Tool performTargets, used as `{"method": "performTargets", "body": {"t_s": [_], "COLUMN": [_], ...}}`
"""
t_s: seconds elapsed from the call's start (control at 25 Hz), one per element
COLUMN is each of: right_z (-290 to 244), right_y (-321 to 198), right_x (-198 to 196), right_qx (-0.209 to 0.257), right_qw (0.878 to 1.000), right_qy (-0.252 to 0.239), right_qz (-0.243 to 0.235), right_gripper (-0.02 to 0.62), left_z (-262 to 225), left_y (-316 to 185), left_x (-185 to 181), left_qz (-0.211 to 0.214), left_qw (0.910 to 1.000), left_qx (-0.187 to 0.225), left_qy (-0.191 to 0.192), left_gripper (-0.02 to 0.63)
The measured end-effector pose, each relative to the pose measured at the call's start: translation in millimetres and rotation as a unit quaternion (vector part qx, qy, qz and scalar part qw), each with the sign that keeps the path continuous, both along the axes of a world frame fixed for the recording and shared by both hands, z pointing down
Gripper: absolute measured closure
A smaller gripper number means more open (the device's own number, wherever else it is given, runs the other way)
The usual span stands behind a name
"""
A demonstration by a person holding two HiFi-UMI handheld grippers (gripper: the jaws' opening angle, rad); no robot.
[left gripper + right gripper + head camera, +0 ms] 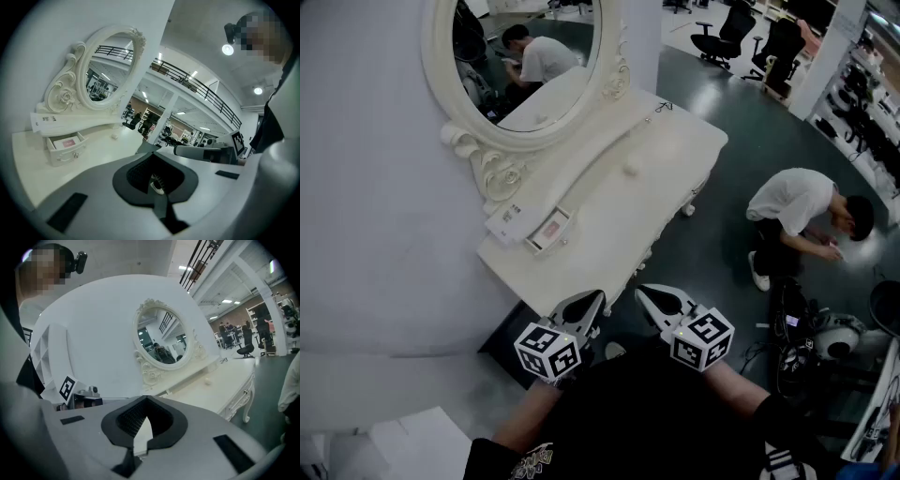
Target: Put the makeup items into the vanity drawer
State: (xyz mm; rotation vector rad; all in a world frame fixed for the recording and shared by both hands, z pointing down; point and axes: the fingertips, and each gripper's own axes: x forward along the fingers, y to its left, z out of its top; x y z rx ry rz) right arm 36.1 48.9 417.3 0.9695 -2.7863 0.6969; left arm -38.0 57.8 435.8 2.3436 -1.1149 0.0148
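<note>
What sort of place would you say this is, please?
Likely an open lab or office hall, not a home: the vanity table and oval mirror stand near office chairs and a crouching person.

Large open hall.
Curved white wall (356, 187) fills the left; glossy dark grey floor (722, 216) spreads right, black swivel office chairs (727, 33) at upper right.
</note>
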Motion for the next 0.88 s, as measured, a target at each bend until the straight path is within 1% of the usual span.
{"method": "performTargets", "body": {"t_s": [0.44, 0.68, 0.88], "right_z": [-1, -3, -4], "right_y": [5, 6, 6], "right_x": [-4, -7, -11], "right_qx": [0.002, 0.003, 0.004], "right_qw": [1.0, 1.0, 1.0], "right_qy": [0.0, -0.017, -0.015], "right_qz": [-0.004, -0.008, -0.013], "right_gripper": [0.566, 0.566, 0.566], "left_z": [-1, 0, 0], "left_y": [5, 6, 7], "left_x": [-3, -6, -10], "left_qz": [-0.002, -0.004, -0.005], "left_qw": [1.0, 1.0, 1.0], "left_qx": [0.0, -0.001, 0.0], "left_qy": [0.001, 0.003, 0.004], "left_gripper": [0.604, 0.604, 0.604]}}
